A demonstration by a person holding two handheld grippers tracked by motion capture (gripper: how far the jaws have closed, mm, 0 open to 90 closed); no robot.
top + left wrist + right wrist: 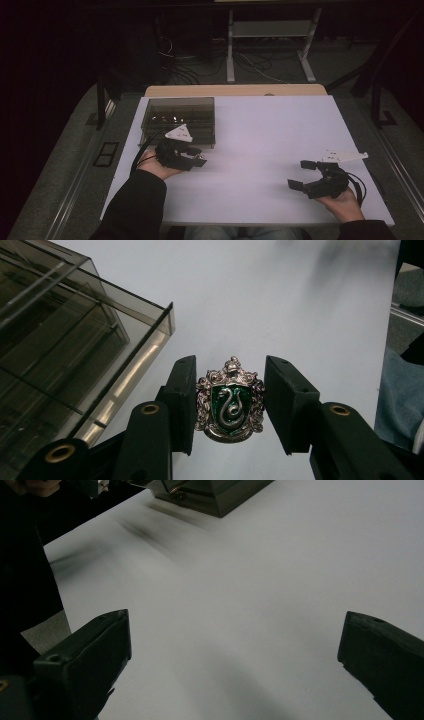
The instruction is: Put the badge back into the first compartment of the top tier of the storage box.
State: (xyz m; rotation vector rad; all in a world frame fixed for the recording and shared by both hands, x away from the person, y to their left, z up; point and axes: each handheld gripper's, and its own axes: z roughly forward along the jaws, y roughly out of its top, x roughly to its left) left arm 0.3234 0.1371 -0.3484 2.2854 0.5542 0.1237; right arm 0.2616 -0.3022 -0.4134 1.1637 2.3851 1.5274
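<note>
holding crest badge beside the box

left gripper (230, 405) is closed on a silver-and-green crest badge (230, 401), pinched by its side edges just off the smoked acrylic box (85, 355) corner. risk: narrow edge grip, so the badge may twist or drop on knocking the box rim. right gripper (235, 660) gapes empty, well clear of the box over bare worktop (280, 130).

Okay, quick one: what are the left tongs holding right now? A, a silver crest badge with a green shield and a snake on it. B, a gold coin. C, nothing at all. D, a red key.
A: in the left gripper view, the left tongs are shut on the crest badge, a silver piece with a green shield and a curled snake, pinched between both pads above the white table.
</note>
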